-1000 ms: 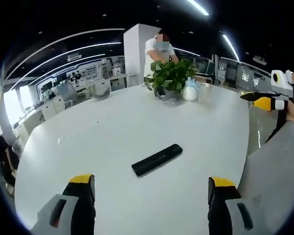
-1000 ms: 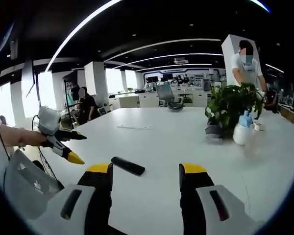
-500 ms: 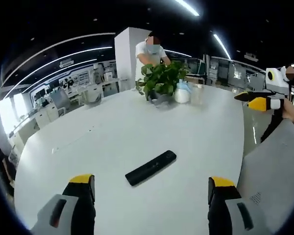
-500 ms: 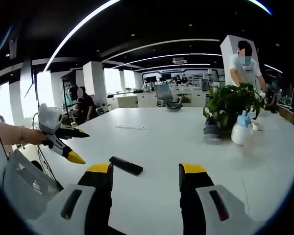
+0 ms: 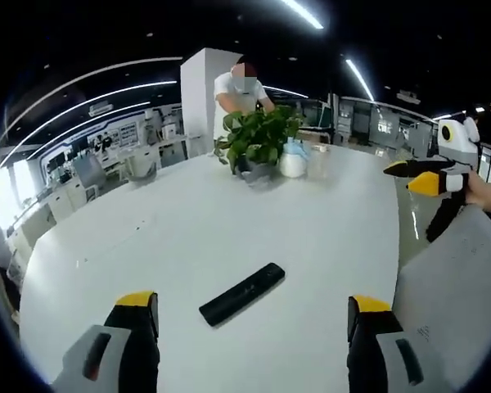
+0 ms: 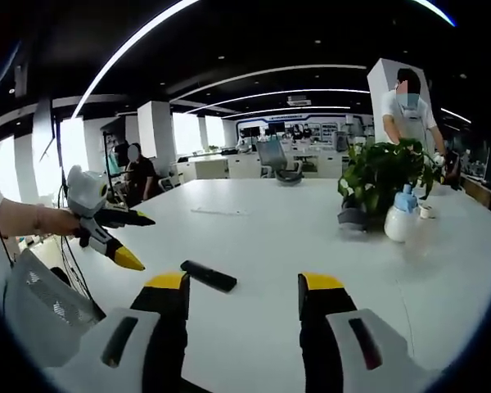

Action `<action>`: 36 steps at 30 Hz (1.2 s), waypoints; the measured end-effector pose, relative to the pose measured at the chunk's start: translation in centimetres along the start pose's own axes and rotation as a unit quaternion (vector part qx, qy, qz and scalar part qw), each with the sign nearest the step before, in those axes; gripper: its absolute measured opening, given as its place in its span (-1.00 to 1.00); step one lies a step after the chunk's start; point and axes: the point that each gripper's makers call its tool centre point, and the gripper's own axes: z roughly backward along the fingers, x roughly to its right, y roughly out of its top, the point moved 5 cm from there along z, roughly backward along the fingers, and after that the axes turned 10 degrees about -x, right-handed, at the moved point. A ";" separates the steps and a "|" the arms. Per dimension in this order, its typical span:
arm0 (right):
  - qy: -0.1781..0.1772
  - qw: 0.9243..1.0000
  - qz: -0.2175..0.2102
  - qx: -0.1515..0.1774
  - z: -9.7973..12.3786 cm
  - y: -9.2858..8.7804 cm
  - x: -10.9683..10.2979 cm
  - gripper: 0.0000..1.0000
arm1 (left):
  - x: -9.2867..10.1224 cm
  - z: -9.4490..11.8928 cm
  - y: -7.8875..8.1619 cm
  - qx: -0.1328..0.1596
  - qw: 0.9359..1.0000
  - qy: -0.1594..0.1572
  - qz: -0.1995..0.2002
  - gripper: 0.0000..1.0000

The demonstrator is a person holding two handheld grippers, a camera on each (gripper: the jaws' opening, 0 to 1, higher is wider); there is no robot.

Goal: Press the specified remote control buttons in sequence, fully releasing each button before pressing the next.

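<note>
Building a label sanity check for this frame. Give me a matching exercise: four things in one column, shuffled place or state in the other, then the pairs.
Things:
1. remote control
2. potted plant
3. white spray bottle
4. left hand-held gripper

Places or states:
A. held in the air, jaws apart
B. lying flat on the white table, untouched
C. right beside the plant
D. far side of the table, in front of a standing person

Pairs: 1-B, 2-D, 3-C, 4-A
</note>
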 end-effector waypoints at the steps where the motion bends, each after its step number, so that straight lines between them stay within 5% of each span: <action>1: 0.000 1.000 -0.001 0.000 0.0 0.0 0.0 0.09 | 0.0 -0.1 0.0 -0.005 1.000 0.000 -0.007 1.00; 23: -0.001 1.000 -0.001 -0.006 -0.1 -0.2 0.0 0.08 | -0.6 -2.8 -0.2 -0.057 0.995 -0.016 -0.083 0.95; 36: 0.001 1.000 0.007 -0.013 -0.2 -0.4 -0.1 0.04 | -1.0 -3.2 -0.8 -0.073 0.991 -0.010 -0.109 0.72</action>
